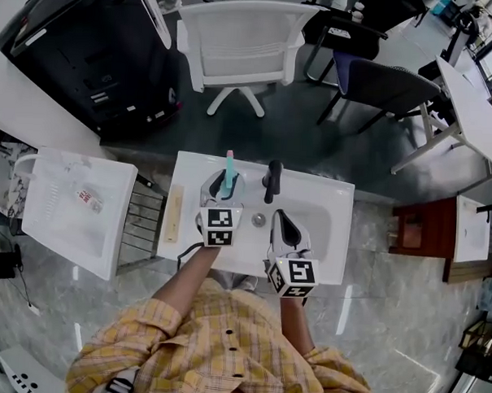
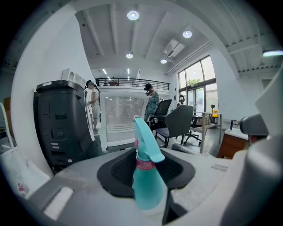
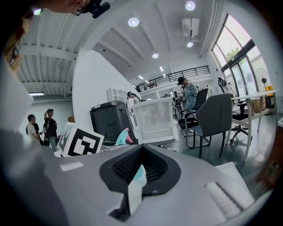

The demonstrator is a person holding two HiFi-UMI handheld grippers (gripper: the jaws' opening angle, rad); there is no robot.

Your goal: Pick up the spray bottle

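I look down on a white sink [image 1: 331,210] with a black faucet [image 1: 273,180] at its back rim and a round drain [image 1: 259,220] in the bowl. A pale wooden strip [image 1: 173,214] lies on its left ledge. Left of it are a wire rack [image 1: 144,224] and a white basin [image 1: 74,213]. Beyond stand a white mesh chair [image 1: 240,45], a black printer [image 1: 97,55], a dark chair [image 1: 385,85] and a white desk [image 1: 478,108]. A person in a cap [image 2: 151,99] stands far off.

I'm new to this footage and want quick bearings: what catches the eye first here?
A teal plastic spray bottle with a pink-tipped nozzle stands out, gripped upright in the left tool over the left part of the white sink basin. Beside it, a black faucet stands at the basin's back edge.
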